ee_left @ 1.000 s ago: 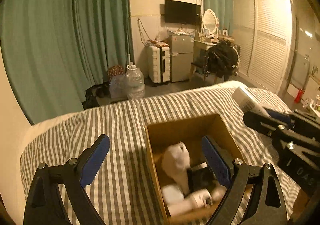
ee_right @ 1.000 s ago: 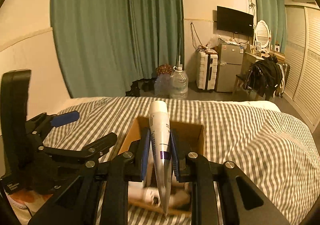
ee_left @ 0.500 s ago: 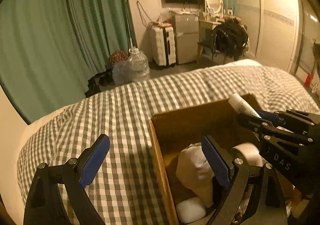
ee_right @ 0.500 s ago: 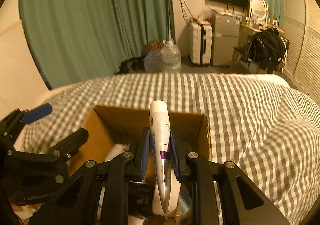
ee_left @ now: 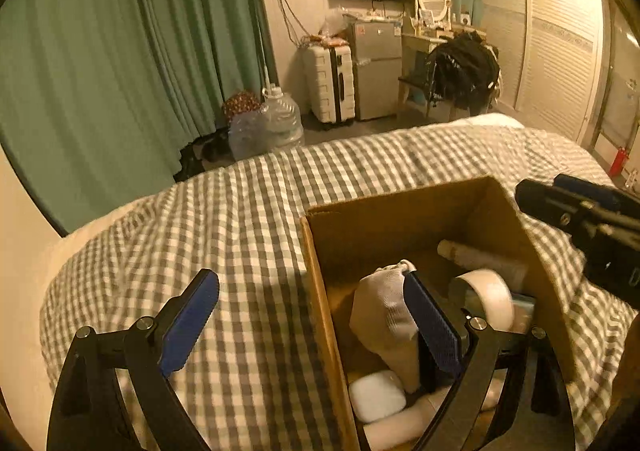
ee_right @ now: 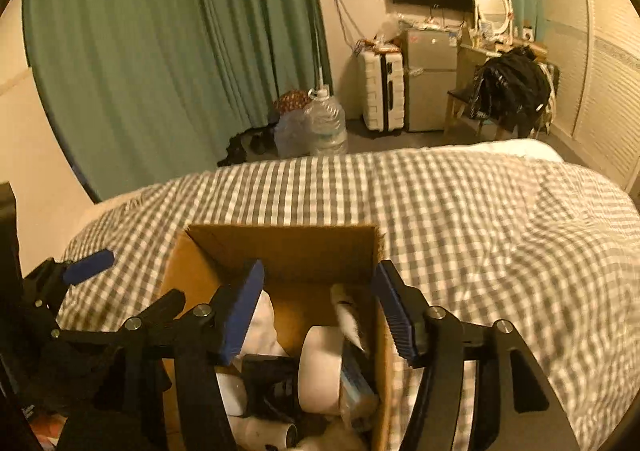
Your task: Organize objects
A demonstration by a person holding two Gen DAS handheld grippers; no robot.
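An open cardboard box sits on the checked bed and holds several items. A white tube lies blurred inside it by the right wall, next to a white tape roll and a pale cloth bag. My right gripper hovers over the box, its jaws opening, and the tube lies below them, free of the pads. My left gripper is open and straddles the box's left wall, one finger inside the box, one over the blanket.
The grey-and-white checked blanket covers the bed around the box. Beyond the bed stand green curtains, water jugs, a white suitcase, a small fridge and a chair with dark clothes.
The right gripper came down over the box, opened and let go of the white tube, which now lies in the box. Both grippers sank closer to the box.
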